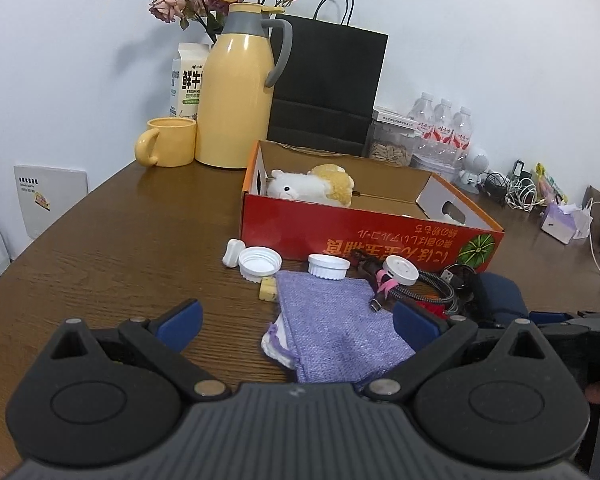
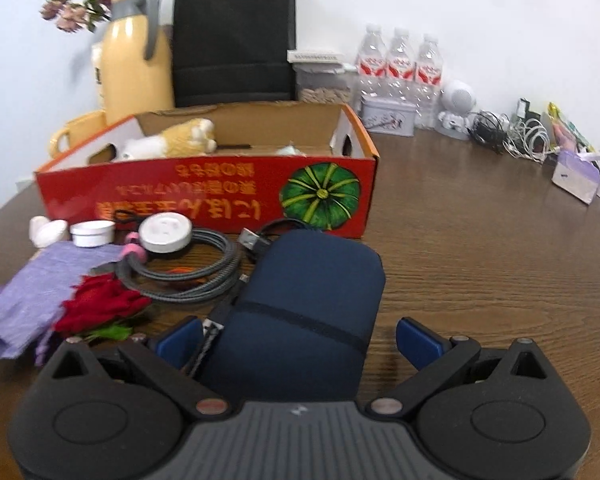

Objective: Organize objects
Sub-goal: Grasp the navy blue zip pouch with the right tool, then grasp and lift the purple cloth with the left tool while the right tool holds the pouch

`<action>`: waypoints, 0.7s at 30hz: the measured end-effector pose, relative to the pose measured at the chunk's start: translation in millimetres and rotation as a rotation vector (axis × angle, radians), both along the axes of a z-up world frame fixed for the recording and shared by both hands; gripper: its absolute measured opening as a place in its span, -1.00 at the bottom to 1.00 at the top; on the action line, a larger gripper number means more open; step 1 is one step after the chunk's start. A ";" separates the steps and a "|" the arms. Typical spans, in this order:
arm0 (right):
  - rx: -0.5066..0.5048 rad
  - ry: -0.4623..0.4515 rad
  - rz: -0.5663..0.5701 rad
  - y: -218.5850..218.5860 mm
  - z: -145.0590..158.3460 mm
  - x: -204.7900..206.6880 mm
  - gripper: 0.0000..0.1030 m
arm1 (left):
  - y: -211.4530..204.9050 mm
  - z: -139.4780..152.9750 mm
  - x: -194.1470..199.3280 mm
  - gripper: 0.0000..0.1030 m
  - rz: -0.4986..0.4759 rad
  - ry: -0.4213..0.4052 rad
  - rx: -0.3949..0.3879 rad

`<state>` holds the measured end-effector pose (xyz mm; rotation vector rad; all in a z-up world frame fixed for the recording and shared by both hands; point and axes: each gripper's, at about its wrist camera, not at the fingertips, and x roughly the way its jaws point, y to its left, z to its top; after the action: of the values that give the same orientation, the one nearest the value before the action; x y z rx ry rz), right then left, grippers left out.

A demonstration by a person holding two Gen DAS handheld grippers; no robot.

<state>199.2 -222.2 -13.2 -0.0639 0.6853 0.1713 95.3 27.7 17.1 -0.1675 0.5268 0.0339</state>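
A red cardboard box (image 1: 364,240) (image 2: 204,200) stands open on the wooden table with a plush sheep (image 1: 312,186) (image 2: 172,142) inside. In front of it lie white lids (image 1: 260,262), a purple cloth (image 1: 336,324) (image 2: 32,296), a coiled grey cable (image 2: 188,272) with a white round charger (image 2: 166,232), a red fabric flower (image 2: 100,304) and a navy pouch (image 2: 304,308). My left gripper (image 1: 300,324) is open above the purple cloth. My right gripper (image 2: 300,340) is open with its jaws on either side of the navy pouch's near end.
At the back stand a yellow thermos (image 1: 238,92), a yellow mug (image 1: 168,142), a milk carton (image 1: 188,80), a black paper bag (image 1: 328,84), water bottles (image 2: 400,64), a tin (image 2: 388,118) and tangled cables (image 2: 516,136). A tissue box (image 2: 576,176) sits at the right.
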 end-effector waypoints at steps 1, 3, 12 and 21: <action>0.012 0.004 -0.002 -1.4 -0.9 1.7 0.91 | 0.3 -0.4 -0.1 1.00 0.002 0.003 0.000; 0.020 0.013 -0.017 -4.2 -4.0 3.5 0.83 | 0.9 -2.1 0.4 1.00 0.008 0.011 -0.001; 0.079 -0.020 0.023 -13.0 -0.9 -3.5 0.37 | -3.4 -6.9 3.6 1.00 0.002 0.031 0.001; 0.110 -0.140 0.027 -17.7 8.9 -20.7 0.26 | -8.8 -8.5 5.1 1.00 0.007 0.040 0.008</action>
<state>178.5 -240.0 -4.3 0.0201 0.5350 0.2283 100.5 19.0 8.6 -0.1612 0.5657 0.0467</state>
